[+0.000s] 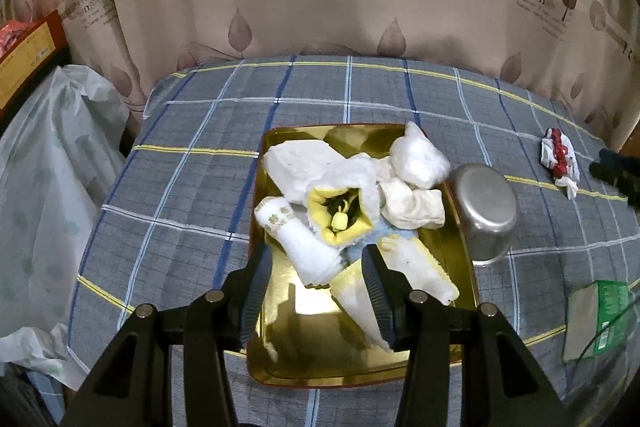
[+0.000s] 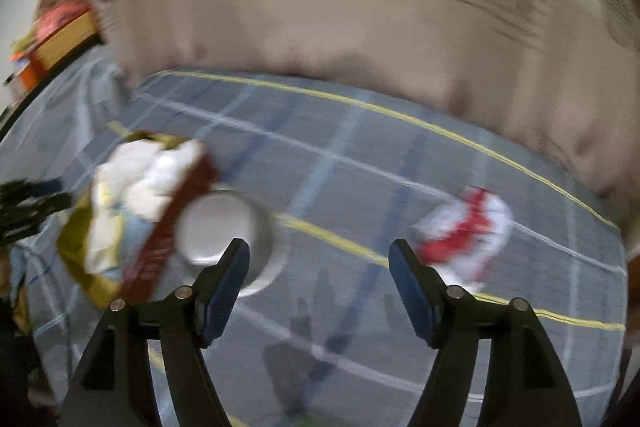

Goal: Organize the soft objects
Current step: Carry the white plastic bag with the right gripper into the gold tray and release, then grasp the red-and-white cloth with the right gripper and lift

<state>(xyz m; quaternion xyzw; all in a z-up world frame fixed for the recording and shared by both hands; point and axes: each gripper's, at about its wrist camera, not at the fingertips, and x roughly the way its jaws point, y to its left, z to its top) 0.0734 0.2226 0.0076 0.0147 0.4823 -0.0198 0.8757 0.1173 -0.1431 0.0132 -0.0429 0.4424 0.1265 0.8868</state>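
Several white soft cloths [image 1: 320,179] heaped in gold tray [image 1: 280,355], sharp only from left hand-held gripper [image 1: 316,291], jaws parted, empty above tray. Blurred from right hand-held gripper [image 2: 320,291], wide, empty: red-white cloth [image 2: 464,231] lying far right on checked surface [image 2: 360,163], steel bowl [image 2: 228,227] beside tray.

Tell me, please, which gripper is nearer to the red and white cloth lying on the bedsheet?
Right. The right gripper hangs open just beside the red and white cloth; the left gripper is over the gold tray, well away.
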